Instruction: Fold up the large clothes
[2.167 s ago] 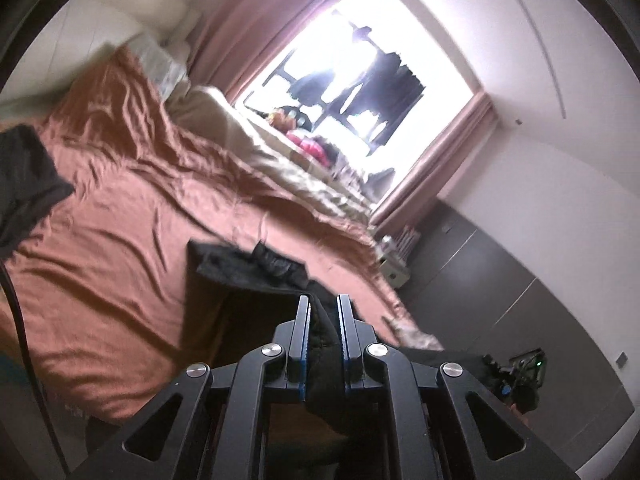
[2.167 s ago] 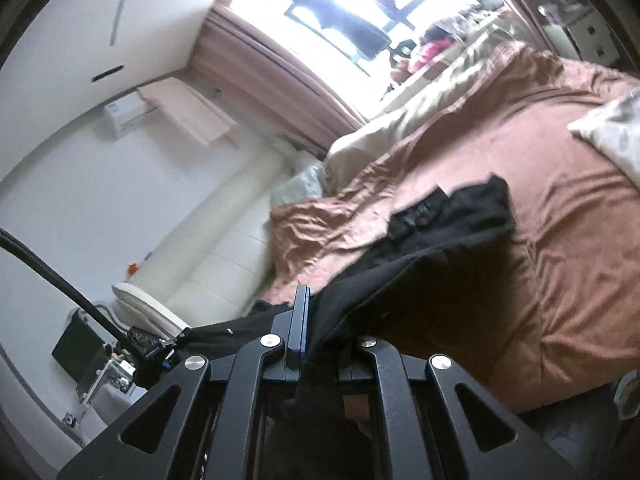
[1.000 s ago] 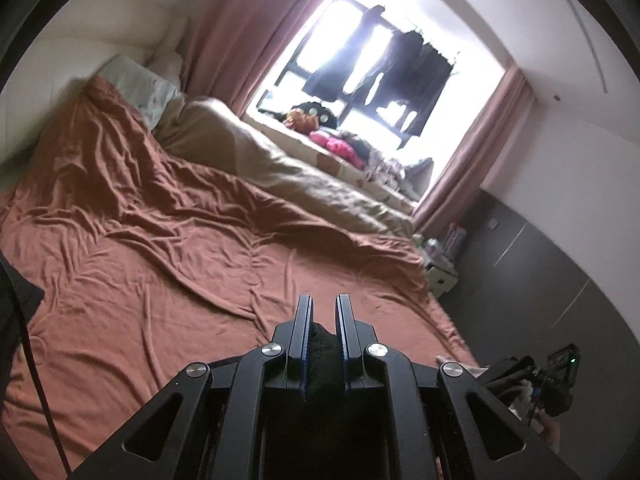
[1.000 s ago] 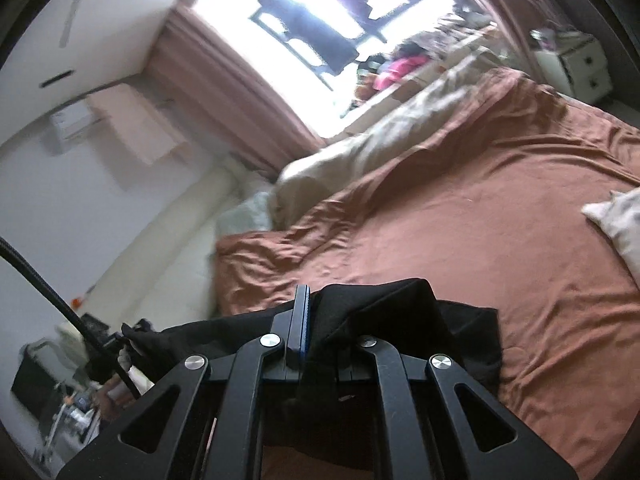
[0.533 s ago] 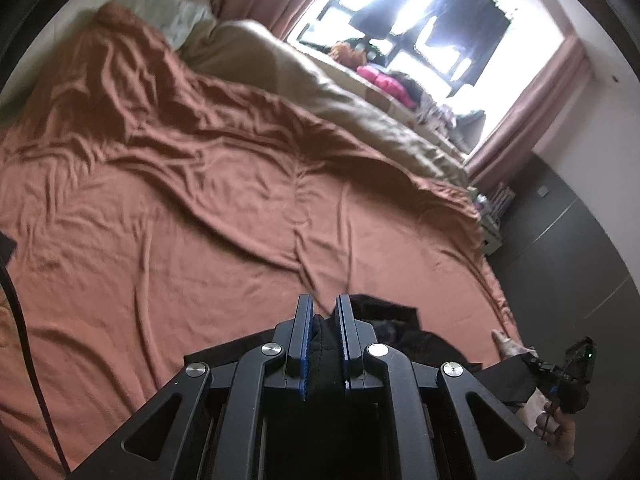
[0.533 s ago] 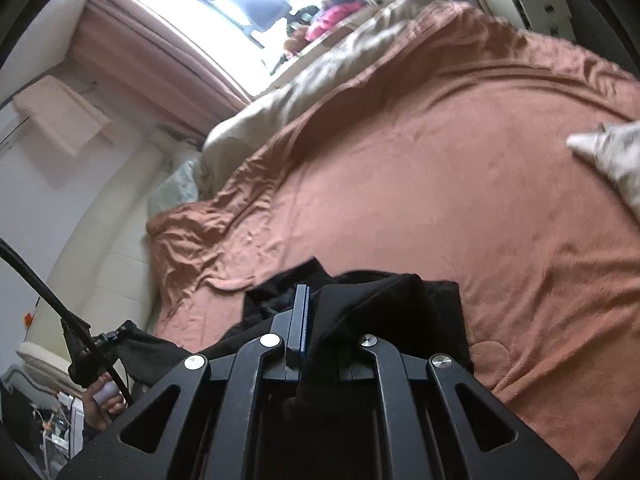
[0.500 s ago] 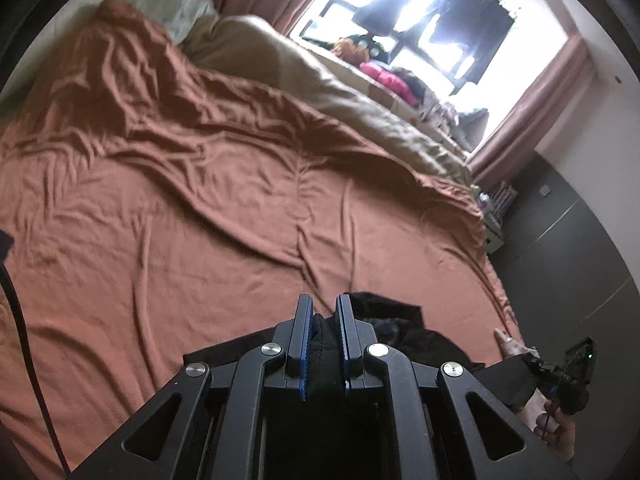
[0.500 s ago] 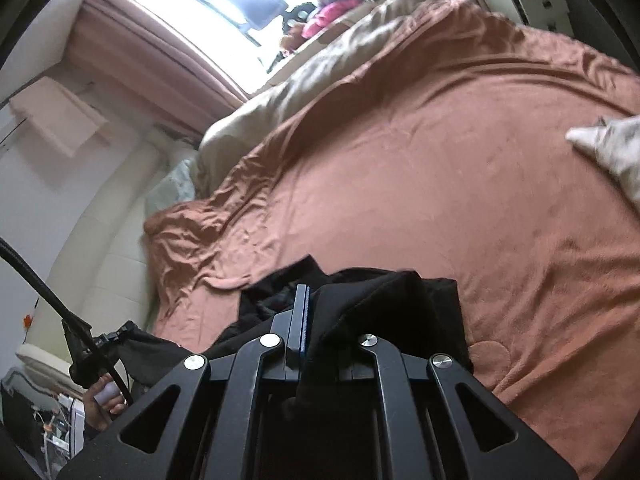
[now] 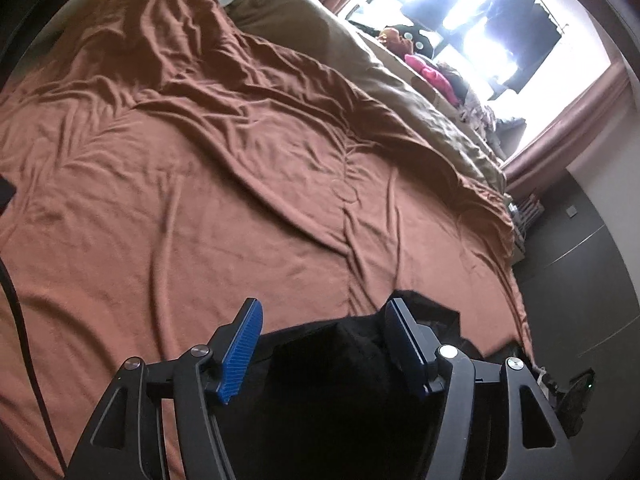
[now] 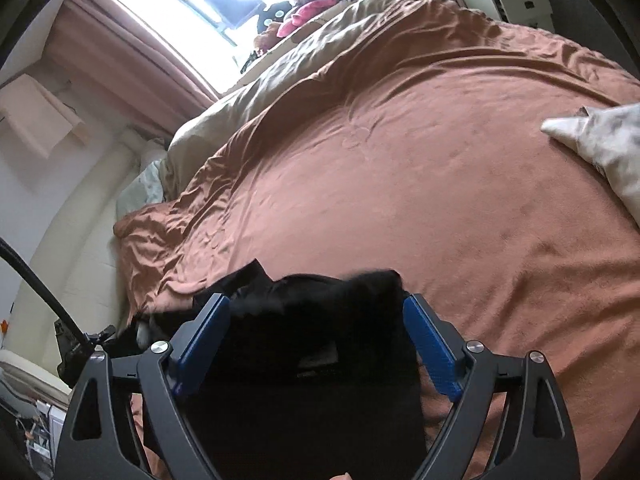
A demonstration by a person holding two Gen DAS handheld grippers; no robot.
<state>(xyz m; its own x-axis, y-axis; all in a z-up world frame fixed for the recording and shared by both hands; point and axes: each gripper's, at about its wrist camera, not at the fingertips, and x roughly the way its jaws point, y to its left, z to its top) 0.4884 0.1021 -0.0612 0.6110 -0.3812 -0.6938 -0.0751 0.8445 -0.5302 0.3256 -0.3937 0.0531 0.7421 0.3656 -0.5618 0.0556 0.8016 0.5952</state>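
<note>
The black garment lies bunched on the near edge of the rust-brown bedspread, filling the 6 o'clock part of both wrist views. In the left wrist view its dark folds sit between the blue pads, and a crumpled corner pokes out past the right-hand pad toward 4 o'clock. In the right wrist view the same garment spreads from 6 o'clock up to the middle, with one flap reaching toward 9 o'clock.

The left gripper has just been opening; its jaws stand well apart with the cloth lying loose between them. The left pad is clear of the cloth; whether the right pad touches it cannot be told. The right gripper has likewise just been opening and stands wider still, the cloth resting between its pads without being pinched.

Beyond the garment the bedspread runs wrinkled toward 12 o'clock. A beige duvet lies along its far side under the bright window, with pink curtains beside it. A pale pillow sits at 3 o'clock in the right wrist view. A black cable crosses at 9 o'clock in the left wrist view.
</note>
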